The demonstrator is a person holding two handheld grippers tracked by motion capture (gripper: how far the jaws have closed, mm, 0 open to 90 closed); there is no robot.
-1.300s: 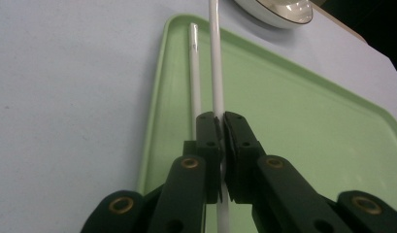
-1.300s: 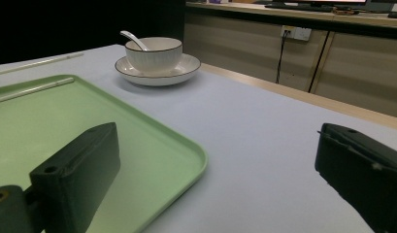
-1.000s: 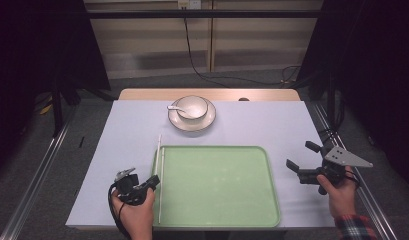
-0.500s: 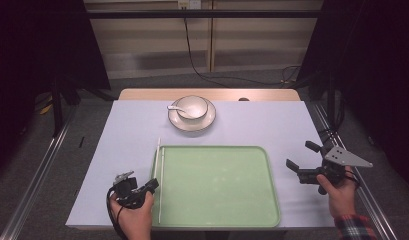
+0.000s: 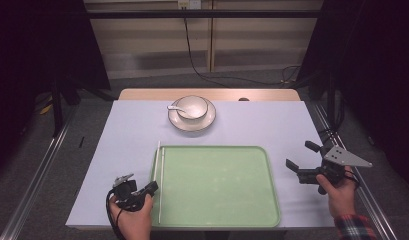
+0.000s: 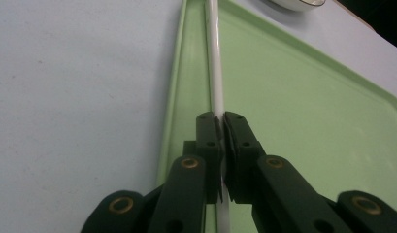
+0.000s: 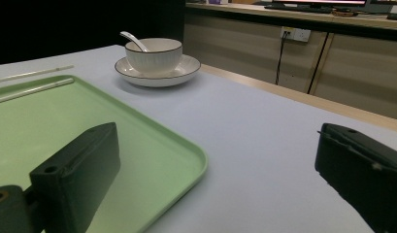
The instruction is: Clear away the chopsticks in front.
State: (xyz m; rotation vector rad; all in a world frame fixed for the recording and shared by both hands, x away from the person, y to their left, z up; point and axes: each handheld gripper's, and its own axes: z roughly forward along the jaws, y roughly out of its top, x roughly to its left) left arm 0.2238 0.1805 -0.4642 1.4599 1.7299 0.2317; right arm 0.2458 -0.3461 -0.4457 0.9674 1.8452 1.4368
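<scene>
The left hand-held gripper (image 5: 151, 188) rests low with jaws clamped, while the right hand-held gripper (image 5: 303, 156) gapes wide.

Left tongs (image 6: 223, 127): two black jaws on flat black links, each link pinned with a brass-ringed rivet; small dark screw holes in the jaw blocks.
Right tongs (image 5: 306, 157): matte black, blocky jaws; grey three-cornered plate on top.
Cable: black, looping from the left tongs.
Sleeve (image 5: 353, 226): red plaid cuff at the right wrist.
</scene>
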